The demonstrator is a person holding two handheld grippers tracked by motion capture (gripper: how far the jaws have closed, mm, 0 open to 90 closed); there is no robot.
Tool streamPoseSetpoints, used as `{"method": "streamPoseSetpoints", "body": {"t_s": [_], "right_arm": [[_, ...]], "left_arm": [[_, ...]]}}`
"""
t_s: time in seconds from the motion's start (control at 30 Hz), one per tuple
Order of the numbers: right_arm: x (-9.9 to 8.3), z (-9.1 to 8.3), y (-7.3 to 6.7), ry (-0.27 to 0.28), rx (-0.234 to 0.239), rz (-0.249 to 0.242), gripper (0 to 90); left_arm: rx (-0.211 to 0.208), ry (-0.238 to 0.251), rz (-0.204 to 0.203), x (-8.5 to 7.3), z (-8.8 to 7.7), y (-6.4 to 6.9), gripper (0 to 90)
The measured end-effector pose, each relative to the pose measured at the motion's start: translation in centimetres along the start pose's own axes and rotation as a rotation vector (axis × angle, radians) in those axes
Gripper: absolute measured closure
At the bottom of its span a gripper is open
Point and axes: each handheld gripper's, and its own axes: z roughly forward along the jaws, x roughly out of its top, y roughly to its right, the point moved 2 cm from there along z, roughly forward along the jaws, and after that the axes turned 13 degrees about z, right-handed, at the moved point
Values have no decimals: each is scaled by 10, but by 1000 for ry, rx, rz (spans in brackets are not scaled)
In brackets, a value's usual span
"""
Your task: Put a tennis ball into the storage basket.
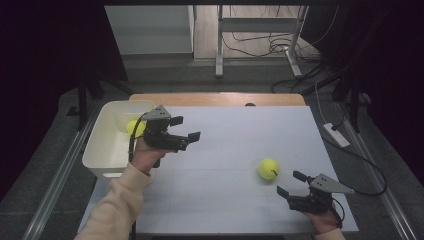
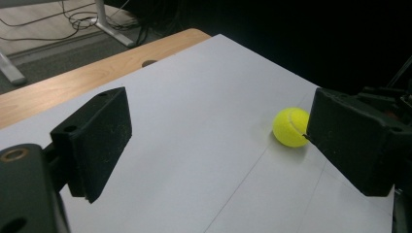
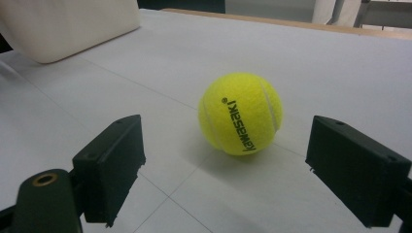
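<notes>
White table (image 1: 225, 150), right gripper (image 1: 292, 182) low, level, open

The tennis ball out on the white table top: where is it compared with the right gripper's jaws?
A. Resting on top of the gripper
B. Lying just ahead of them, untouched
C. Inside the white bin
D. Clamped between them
B: the tennis ball lies on the table ahead of the right gripper, whose jaws stand wide apart and clear of it.

My two black fingers (image 2: 99, 141) stand wide apart with nothing between them. Beyond them, a fuzzy yellow tennis ball (image 2: 290, 126) rests on the white-covered table (image 2: 204, 111), just beside my far finger.
</notes>
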Motion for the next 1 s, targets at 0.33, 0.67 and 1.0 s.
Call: {"method": "streamPoseSetpoints", "body": {"t_s": [0.33,0.67,1.0], "right_arm": [[0,-1,0,1,2,1,134],[0,0,0,0,1,-4,134],[1,0,0,3,0,-2,134]], "left_arm": [[-22,-8,13,1,10,6,106],[-54,-18,28,0,19,14,106],[-77,-30,38,2,28,21,107]]}}
